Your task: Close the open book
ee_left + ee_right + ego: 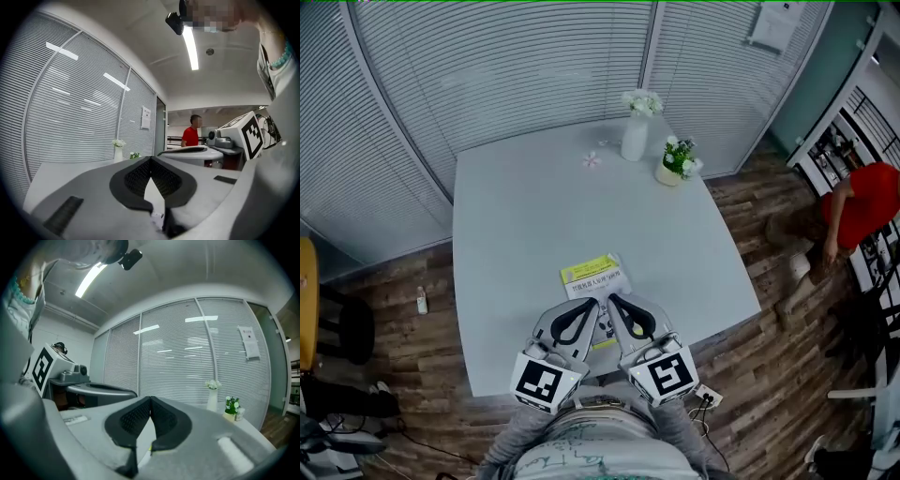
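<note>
Hovering side by side over the near edge of the table [516, 216], the left gripper [596, 302] and right gripper [611, 297] are both clenched on nothing. The yellow book [593, 276] lies flat under their tips, apparently closed already; little looks left to do.

Yellow-white book [594, 276]; pale grey table [534, 206]; white vase [635, 141].

Tabletop [534, 216]: smooth matt pale grey. Floor [750, 309]: wood planks. Book [592, 275]: paper, yellow cover. Left gripper [596, 302], right gripper [610, 297]: matt grey plastic, black dimpled pads [139, 178].
</note>
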Motion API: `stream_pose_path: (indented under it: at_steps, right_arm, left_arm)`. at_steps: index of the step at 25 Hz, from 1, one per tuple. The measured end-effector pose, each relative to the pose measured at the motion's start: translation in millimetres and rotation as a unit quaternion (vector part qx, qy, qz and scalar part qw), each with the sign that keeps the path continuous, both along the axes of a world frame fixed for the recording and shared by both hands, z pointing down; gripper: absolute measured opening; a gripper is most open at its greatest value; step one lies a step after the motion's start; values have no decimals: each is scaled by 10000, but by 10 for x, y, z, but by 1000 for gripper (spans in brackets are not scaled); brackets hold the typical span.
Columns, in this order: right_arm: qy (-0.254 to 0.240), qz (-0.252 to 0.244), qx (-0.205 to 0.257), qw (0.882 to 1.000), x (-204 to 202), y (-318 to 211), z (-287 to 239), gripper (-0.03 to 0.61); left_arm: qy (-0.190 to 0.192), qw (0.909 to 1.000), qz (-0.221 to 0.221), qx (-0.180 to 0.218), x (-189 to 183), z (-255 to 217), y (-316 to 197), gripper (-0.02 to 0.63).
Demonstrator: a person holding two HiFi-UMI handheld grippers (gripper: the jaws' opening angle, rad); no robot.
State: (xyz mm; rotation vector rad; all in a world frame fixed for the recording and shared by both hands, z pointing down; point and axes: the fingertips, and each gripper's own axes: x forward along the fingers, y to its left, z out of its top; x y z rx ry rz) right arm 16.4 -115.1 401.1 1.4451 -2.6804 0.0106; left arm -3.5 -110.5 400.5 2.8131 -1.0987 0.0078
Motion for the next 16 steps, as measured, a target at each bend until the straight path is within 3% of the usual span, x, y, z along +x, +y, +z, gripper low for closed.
stream_pose_path:
  at_steps: [16]
  right_arm:
    - [38,38,-42,10000,99,40,40,2]
  left_arm:
    - [5,10000,-2,-48,70,37,24,-2]
